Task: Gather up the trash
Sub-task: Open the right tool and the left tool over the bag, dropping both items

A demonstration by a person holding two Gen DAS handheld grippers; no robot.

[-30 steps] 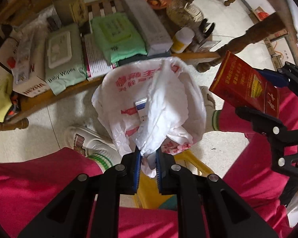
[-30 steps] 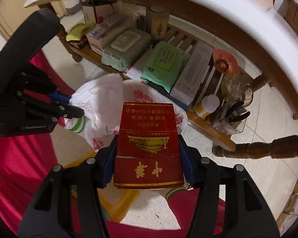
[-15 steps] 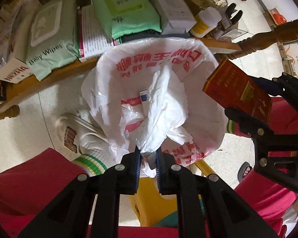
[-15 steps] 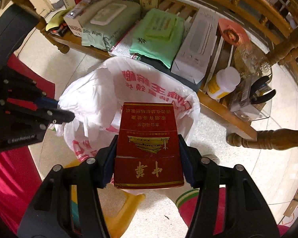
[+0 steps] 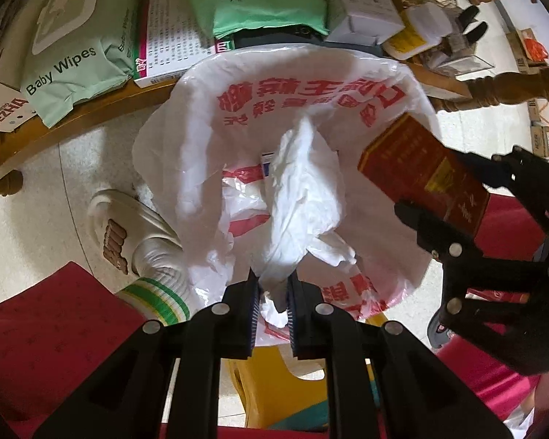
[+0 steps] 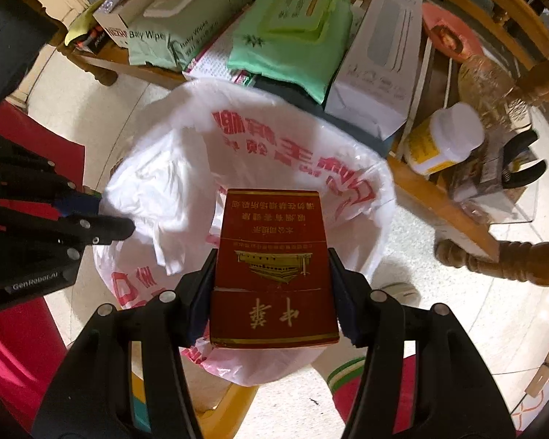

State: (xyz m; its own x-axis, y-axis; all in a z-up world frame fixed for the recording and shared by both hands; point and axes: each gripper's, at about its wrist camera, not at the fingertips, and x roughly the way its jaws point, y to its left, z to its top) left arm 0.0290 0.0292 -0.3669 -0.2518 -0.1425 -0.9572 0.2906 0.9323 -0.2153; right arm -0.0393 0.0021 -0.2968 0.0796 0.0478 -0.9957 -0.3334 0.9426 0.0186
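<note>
Left gripper: jaws nearly closed, pinching crumpled white tissue at six o'clock of the plastic bag mouth. Right gripper: jaws partly open, clamping red cigarette box by its sides, hanging over the bag's opening. Wooden shelf at twelve o'clock is carrying baby wipes.

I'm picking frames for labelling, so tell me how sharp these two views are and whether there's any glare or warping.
Left wrist view: red box and bag rim slightly motion-smeared, Baby Wipes pack readable, edges bowed with dark corners. Right wrist view: box print crisp, white bottle soft, bright floor glare on the right, strong fisheye curve.
</note>
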